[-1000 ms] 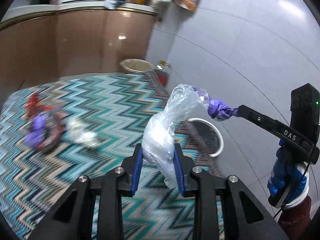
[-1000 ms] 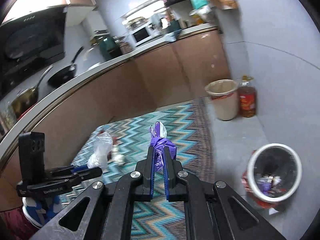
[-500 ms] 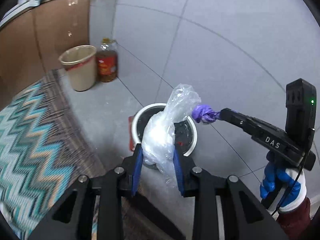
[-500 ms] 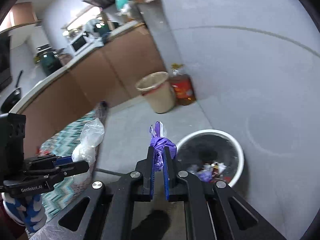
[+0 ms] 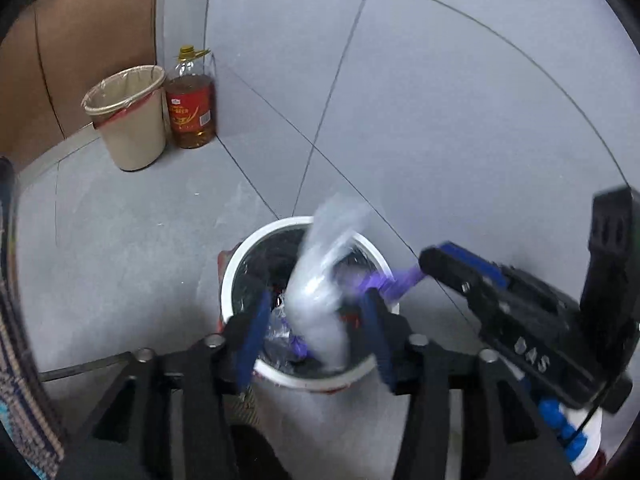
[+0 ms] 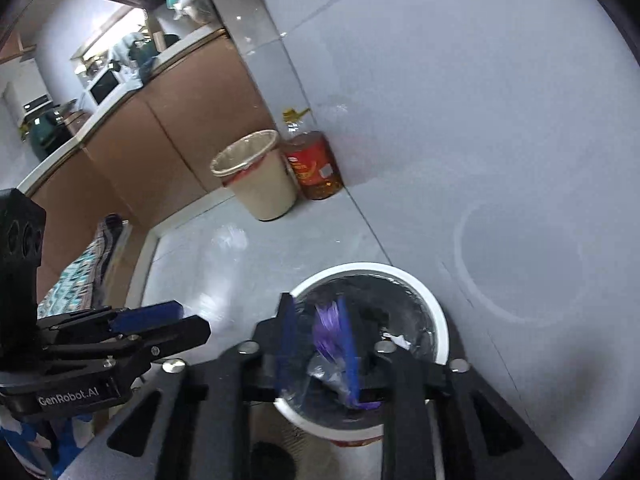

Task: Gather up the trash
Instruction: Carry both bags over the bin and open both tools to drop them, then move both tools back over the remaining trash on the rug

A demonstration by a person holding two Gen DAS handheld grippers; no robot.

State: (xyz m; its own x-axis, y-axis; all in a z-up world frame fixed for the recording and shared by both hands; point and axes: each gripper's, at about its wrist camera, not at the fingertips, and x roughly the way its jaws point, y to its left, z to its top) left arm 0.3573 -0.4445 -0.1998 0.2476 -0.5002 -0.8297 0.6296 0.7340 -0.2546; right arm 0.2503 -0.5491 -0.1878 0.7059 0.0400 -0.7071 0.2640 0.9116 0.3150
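Observation:
A white-rimmed bin [image 5: 240, 264] with a dark liner stands on the grey floor right below both grippers. My left gripper [image 5: 314, 332] hangs over its mouth, jaws opening. A blurred clear plastic bag [image 5: 320, 288] sits loose between the blue pads, dropping into the bin. My right gripper [image 6: 318, 344] is over the same bin [image 6: 434, 316], jaws also opening. A purple wrapper [image 6: 330, 326] streaks down between its fingers, close to the right pad. In the left wrist view the right gripper [image 5: 428, 260] reaches in from the right, with the purple wrapper [image 5: 384, 280] at its tip. Trash lies inside the bin.
A beige bin [image 5: 128, 120] with a liner and an oil bottle [image 5: 190, 108] stand in the corner by the brown cabinet [image 6: 160, 140]. The zigzag rug's edge [image 5: 16, 360] lies at the left. A grey tiled wall rises close behind the white-rimmed bin.
Both grippers swung from over the rug to above the white-rimmed bin and sank toward it. Both sets of jaws have spread, and the plastic bag and purple wrapper are slipping free.

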